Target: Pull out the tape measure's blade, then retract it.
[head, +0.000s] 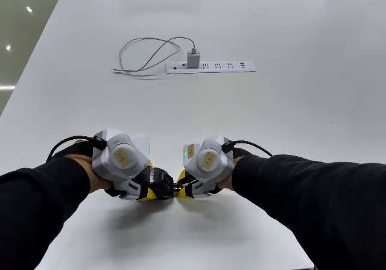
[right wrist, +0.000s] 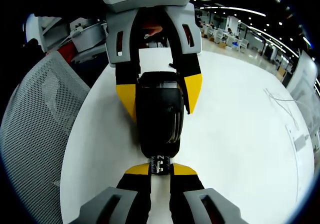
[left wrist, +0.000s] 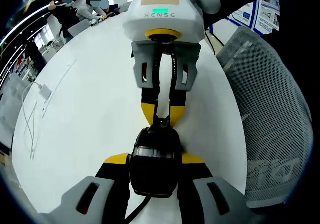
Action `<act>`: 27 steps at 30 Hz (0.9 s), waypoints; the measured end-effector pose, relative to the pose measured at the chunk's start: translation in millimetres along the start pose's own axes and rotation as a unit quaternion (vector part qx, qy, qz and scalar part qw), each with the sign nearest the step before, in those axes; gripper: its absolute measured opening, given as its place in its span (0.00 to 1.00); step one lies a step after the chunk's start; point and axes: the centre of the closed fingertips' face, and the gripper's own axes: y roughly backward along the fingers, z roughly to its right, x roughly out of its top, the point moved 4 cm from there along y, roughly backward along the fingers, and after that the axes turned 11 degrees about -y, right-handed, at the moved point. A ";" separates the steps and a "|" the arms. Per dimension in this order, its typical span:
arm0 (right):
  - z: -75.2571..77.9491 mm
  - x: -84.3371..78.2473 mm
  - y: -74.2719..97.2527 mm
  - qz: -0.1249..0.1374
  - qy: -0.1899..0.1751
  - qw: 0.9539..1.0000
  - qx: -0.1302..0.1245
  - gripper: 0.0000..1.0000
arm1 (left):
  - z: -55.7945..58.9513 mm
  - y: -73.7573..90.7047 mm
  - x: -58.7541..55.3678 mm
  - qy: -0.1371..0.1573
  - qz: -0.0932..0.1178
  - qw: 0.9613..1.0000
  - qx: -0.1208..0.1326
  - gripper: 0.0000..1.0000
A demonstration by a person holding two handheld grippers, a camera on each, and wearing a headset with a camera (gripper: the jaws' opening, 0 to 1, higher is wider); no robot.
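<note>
The tape measure (left wrist: 154, 176) is held near the front edge of the white surface (head: 289, 119). Its black case is clamped between the jaws of the left tool (left wrist: 155, 159), and the right tool (right wrist: 160, 171) is pinched tight on the barely drawn blade (right wrist: 160, 163). The case looks hard, compact and smooth, so it is best gripped across its flat sides. The blade is probably thin and springy and would kink if bent — pull it straight by its end.

Your head view looks forward and down on the table (head: 289, 101) from above. The left gripper view faces the right gripper (left wrist: 162, 118) closely, the right gripper view the left gripper (right wrist: 160, 96); both share the tape measure (left wrist: 155, 161).
</note>
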 end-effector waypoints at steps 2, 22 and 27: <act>1.7 -1.2 0.9 0.002 -0.001 1.000 0.000 0.09 | -0.1 0.2 -0.1 0.000 -0.001 1.000 -0.001 0.31; 2.8 -10.8 9.2 0.001 -0.018 1.000 0.006 0.10 | 1.3 -1.9 -4.7 0.012 0.001 1.000 -0.019 0.32; 4.5 -14.0 11.5 -0.001 -0.019 1.000 0.004 0.10 | 0.9 -1.8 -4.9 0.014 0.001 1.000 -0.017 0.32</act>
